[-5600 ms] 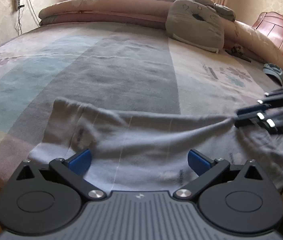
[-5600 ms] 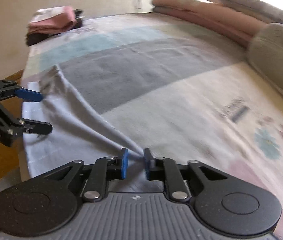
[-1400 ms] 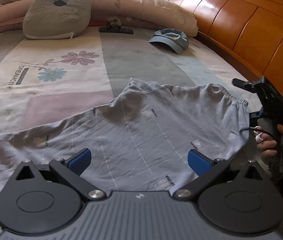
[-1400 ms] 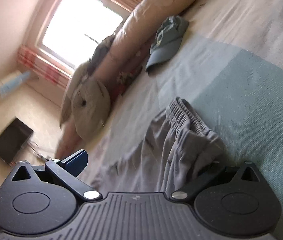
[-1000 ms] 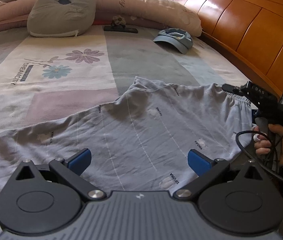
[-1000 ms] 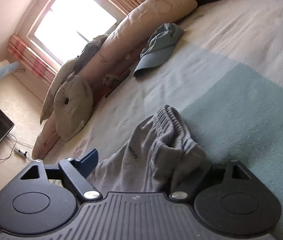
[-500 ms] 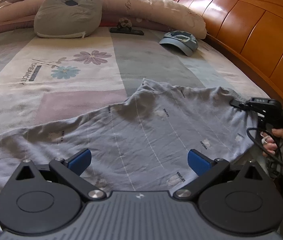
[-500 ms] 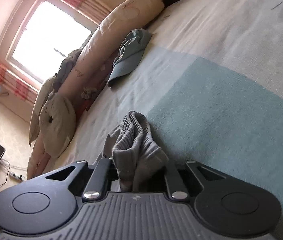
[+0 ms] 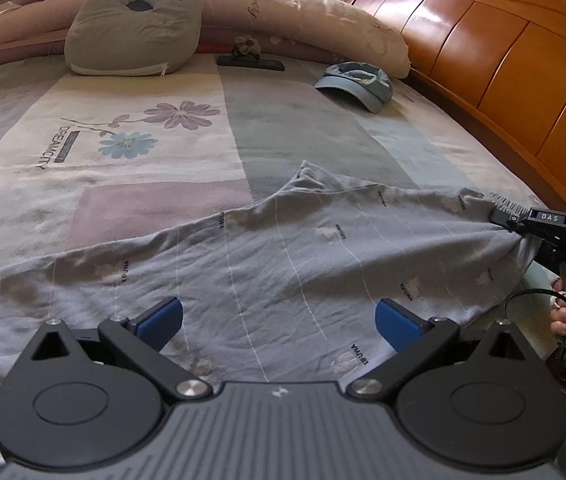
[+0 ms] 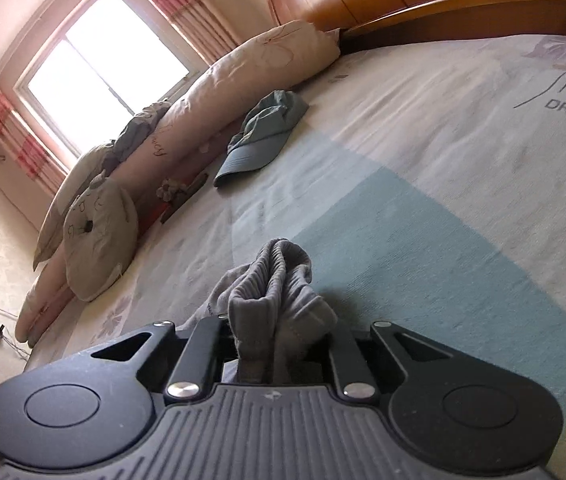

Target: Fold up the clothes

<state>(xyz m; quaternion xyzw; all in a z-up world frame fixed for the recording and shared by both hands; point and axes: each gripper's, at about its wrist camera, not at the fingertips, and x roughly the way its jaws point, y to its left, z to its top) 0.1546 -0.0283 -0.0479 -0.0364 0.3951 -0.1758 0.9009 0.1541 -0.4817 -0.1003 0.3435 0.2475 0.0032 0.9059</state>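
Two grippers working | you're clamping the right gripper (image 10: 279, 344) fingers on the bunched waistband of the grey pants (image 9: 283, 264) lying across the bed (image 9: 163, 128) | left gripper (image 9: 279, 316) is hovering wide open, holding nothing | fabric's probably soft, light, floppy, so you're best grabbing hems.

soft cloth, glossy wood, matt plastic

thin wrinkled grey garment (image 9: 323, 264), ribbed at its gathered waistband (image 10: 279, 280); napped, matt patchwork bedspread (image 9: 155, 208); polished, shiny wooden headboard (image 9: 503, 64); matt black plastic left gripper (image 9: 279, 316), smooth blue pads (image 9: 161, 318), bright metal pivot screws (image 9: 191, 389); faded cloth cap (image 9: 357, 82)
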